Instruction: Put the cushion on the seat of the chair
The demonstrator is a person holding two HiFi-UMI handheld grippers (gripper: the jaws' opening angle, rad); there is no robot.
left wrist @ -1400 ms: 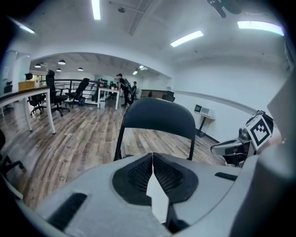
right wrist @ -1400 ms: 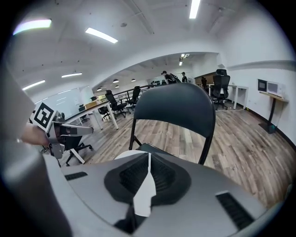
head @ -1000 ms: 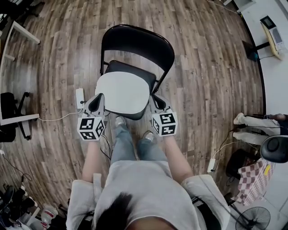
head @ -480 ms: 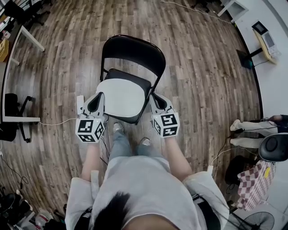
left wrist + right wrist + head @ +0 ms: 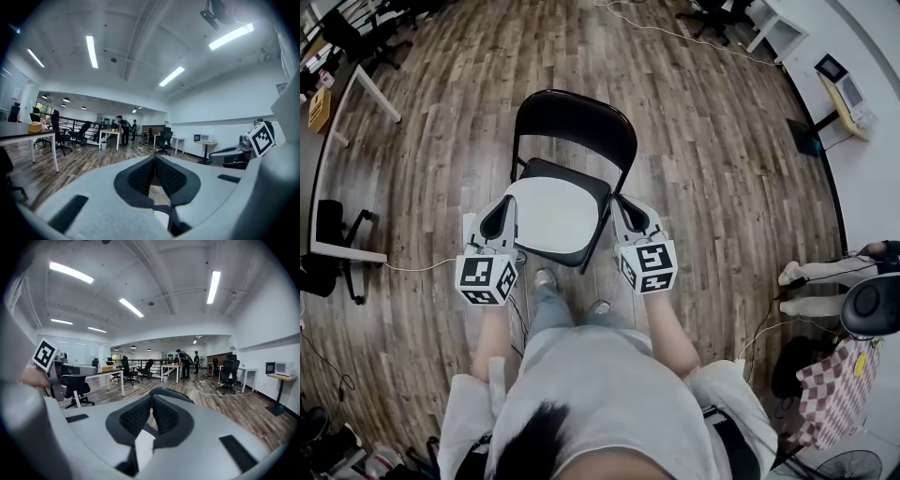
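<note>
A black folding chair [image 5: 574,117] stands on the wooden floor in the head view. A white cushion [image 5: 551,214] lies over its seat and covers most of it. My left gripper [image 5: 507,202] is at the cushion's left edge and my right gripper [image 5: 620,202] at its right edge. Both point towards the backrest. In the left gripper view the left gripper [image 5: 154,157] is shut, pads together with nothing between them. The right gripper [image 5: 151,398] looks the same, with the chair's backrest [image 5: 176,392] just past it. A pale bulk fills the inner side of each gripper view. Whether the grippers touch the cushion I cannot tell.
A white desk [image 5: 356,94] and an office chair stand at the left. A power strip and cable [image 5: 412,267] lie on the floor beside the folding chair. Another person's legs [image 5: 825,277], a round black seat [image 5: 872,309] and a checked cloth are at the right. My feet [image 5: 548,278] stand before the chair.
The chair and cushion look smaller and the marker cubes slightly larger: both grippers have risen together, still shut. The cushion keeps its place over the seat.
</note>
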